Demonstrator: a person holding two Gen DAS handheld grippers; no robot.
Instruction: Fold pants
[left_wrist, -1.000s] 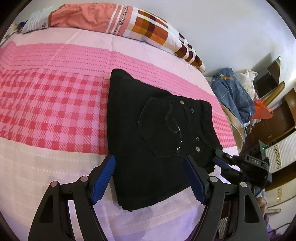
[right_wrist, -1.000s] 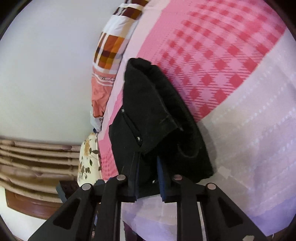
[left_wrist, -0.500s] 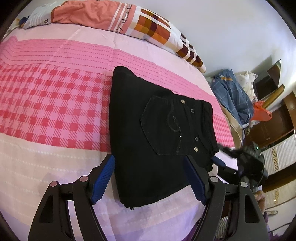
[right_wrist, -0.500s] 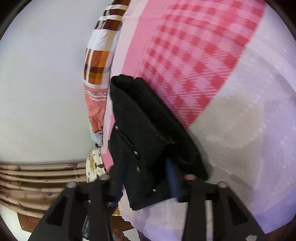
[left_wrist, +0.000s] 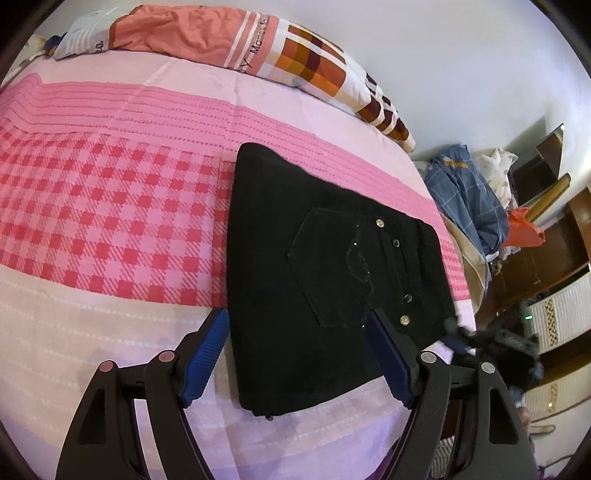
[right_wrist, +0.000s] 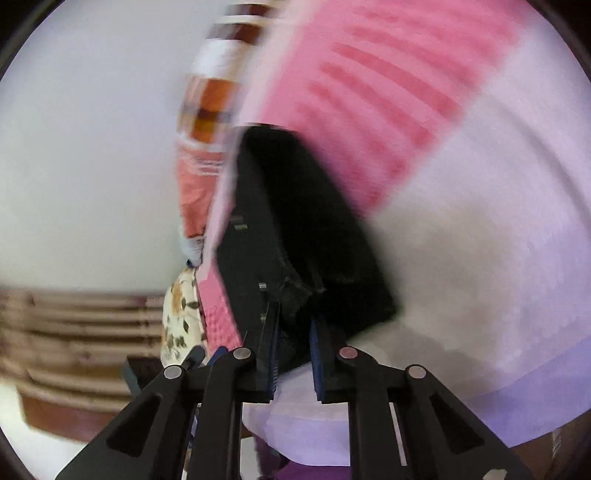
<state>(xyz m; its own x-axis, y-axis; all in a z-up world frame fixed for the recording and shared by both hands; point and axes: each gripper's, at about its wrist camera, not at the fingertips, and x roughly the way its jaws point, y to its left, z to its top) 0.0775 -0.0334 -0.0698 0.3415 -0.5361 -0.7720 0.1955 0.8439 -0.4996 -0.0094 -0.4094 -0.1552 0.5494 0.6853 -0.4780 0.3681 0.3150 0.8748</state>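
Note:
Folded black pants (left_wrist: 314, 277) lie on the pink checked bed cover (left_wrist: 92, 203), back pocket and studs facing up. My left gripper (left_wrist: 297, 317) hovers open over their near end, its blue pads either side of the cloth and not pressing on it. In the left wrist view my right gripper (left_wrist: 456, 334) is a dark blur at the pants' right corner. The right wrist view is smeared by motion. There my right gripper (right_wrist: 294, 314) is closing, with a bunched corner of the pants (right_wrist: 314, 229) pinched between its pads.
An orange, white and checked pillow (left_wrist: 258, 48) lies along the far side of the bed by the wall. Past the bed's right edge are a heap of blue clothes (left_wrist: 465, 195) and wooden furniture (left_wrist: 546, 258). A floral cloth (right_wrist: 181, 321) and wooden slats (right_wrist: 74, 332) lie beyond that edge.
My right gripper let go of the pants' corner, spread its jaws, then closed on the corner again while shifting slightly. The left gripper and the rest of the pants stayed put.

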